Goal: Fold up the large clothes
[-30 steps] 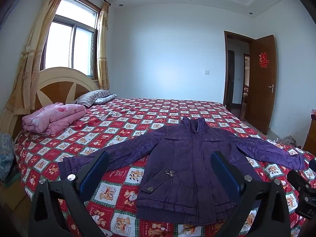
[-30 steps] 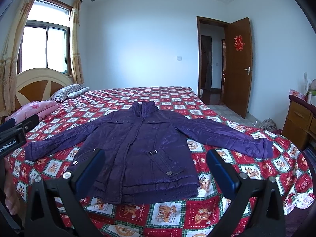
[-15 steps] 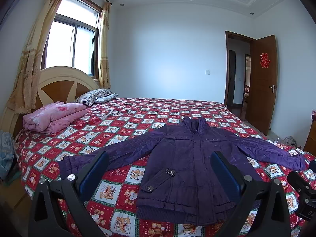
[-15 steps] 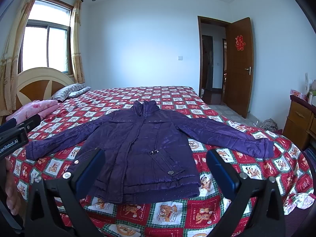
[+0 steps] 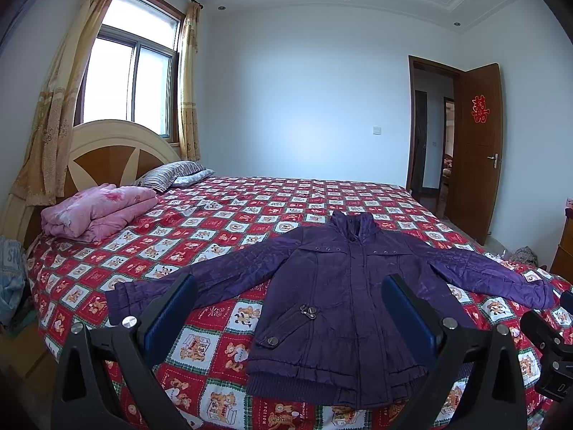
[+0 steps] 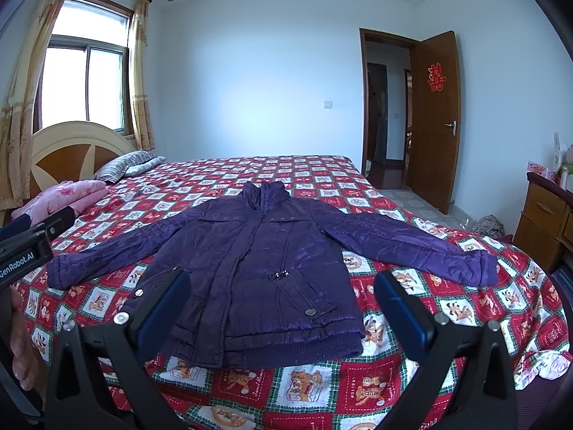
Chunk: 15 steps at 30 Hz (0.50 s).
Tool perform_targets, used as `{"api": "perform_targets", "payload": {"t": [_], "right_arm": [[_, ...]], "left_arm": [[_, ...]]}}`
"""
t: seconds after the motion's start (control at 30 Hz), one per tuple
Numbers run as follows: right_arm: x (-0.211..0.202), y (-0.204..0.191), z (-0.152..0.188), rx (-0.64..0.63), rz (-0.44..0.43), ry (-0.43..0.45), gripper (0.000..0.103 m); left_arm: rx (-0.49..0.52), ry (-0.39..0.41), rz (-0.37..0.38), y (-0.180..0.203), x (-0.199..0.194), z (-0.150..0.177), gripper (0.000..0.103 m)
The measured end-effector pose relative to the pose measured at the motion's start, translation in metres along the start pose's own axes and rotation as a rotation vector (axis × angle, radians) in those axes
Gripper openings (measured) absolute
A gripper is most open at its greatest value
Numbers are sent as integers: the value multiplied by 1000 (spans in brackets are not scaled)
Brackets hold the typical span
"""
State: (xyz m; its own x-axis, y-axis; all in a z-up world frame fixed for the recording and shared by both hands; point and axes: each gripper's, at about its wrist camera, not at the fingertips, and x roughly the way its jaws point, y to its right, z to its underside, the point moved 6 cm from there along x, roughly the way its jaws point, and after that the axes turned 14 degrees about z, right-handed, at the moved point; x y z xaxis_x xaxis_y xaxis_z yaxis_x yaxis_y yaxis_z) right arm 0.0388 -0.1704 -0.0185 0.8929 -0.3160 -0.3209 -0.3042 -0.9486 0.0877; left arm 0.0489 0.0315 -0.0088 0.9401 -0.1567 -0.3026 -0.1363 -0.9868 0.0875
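A large purple quilted jacket (image 5: 343, 301) lies flat and face up on the bed, sleeves spread out to both sides, hem toward me. It also shows in the right wrist view (image 6: 258, 268). My left gripper (image 5: 288, 308) is open and empty, held above the near bed edge in front of the jacket's hem. My right gripper (image 6: 281, 304) is open and empty, also short of the hem. The left gripper's body shows at the left edge of the right wrist view (image 6: 25, 247).
The bed has a red checked cartoon quilt (image 5: 229, 222). A folded pink blanket (image 5: 96, 211) and striped pillows (image 5: 172, 175) lie by the headboard. A wooden dresser (image 6: 544, 222) stands at the right. The brown door (image 6: 433, 122) is open.
Both views have risen very slightly; the jacket and grippers otherwise stand as before.
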Motion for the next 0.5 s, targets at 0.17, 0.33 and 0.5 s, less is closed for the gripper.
{"api": "perform_targets", "payload": {"t": [0.17,0.33,0.5], "right_arm": [[1,-1,1,-2,-3,6,103],[3,-1,3,6,-22,-19,103],[31,15,7,44,-41,-82,103]], "left_arm": [[-4,0,-1,0,0,0,102],[-1,-1,-3,-1,0,0,102],[38,-17,-31,-5,25,2,102]]}}
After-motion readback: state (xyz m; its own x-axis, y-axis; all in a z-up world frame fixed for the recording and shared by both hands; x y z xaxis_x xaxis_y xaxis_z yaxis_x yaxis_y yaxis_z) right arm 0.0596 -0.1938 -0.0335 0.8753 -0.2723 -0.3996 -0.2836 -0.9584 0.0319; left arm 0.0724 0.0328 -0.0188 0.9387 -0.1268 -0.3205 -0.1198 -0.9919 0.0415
